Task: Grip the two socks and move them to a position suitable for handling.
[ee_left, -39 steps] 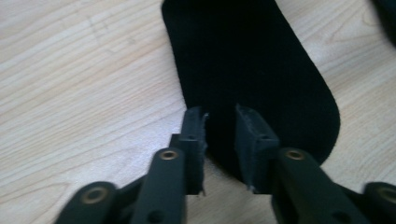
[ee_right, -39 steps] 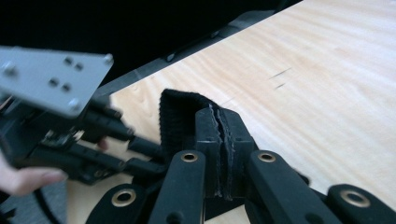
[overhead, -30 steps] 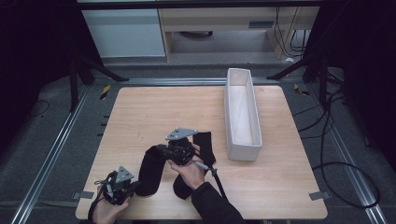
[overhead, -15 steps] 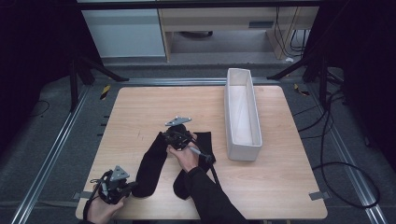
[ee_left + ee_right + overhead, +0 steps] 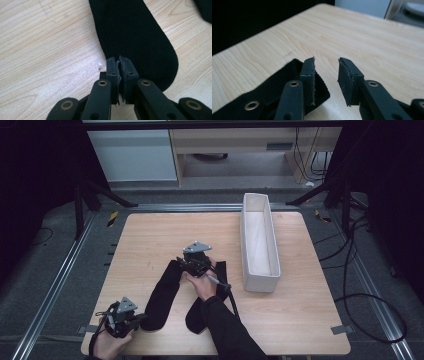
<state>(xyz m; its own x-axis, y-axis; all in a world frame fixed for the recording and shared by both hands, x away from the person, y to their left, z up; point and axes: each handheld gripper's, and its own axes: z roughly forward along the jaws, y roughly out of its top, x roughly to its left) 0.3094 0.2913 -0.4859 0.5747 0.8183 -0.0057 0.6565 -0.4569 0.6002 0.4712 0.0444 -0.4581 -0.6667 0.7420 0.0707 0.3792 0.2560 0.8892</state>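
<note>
While the left gripper [image 5: 119, 65] pinches the toe end of one black sock [image 5: 162, 295] at the lower left of the high view, the right gripper [image 5: 326, 75] has just been opening over its ribbed cuff [image 5: 287, 82], nothing between its jaws. Second sock [image 5: 207, 307] lies just beside it; white bin [image 5: 260, 281] stands bare, so both look yet to go in.
</note>
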